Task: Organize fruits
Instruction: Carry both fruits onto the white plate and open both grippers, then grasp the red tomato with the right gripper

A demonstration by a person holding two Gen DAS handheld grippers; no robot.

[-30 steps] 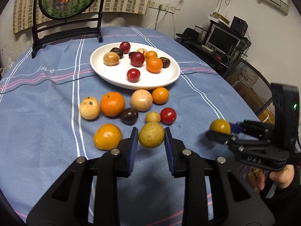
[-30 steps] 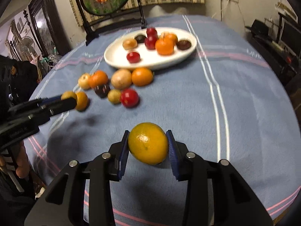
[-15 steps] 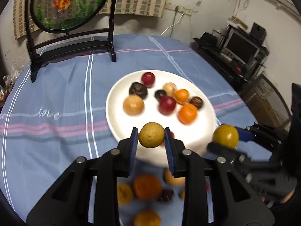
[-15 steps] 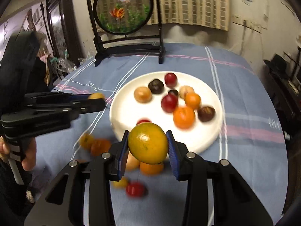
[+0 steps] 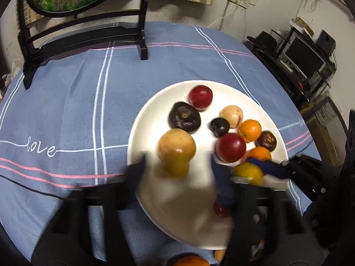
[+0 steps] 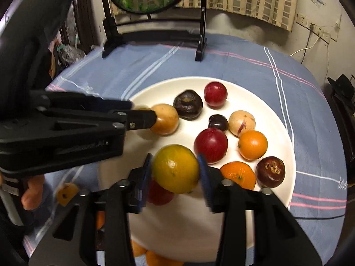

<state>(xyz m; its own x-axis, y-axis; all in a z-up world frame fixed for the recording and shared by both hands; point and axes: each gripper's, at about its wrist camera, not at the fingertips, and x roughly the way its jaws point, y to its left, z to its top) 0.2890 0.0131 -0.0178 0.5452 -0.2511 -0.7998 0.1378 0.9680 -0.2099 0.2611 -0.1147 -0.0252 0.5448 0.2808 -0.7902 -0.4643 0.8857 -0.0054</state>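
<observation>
2 tools hang over the white plate, jaws just opened. Left tool stands wide around the tan fruit; right tool is parted beside the yellow citrus, pads apparently clear.

Heaped on a white plate: red plums, oranges, dark purple fruits and a pale one. At 9 o'clock, a tan fruit; at 6 o'clock, a yellow-green citrus. More fruit loose on the bench below the rim.
</observation>
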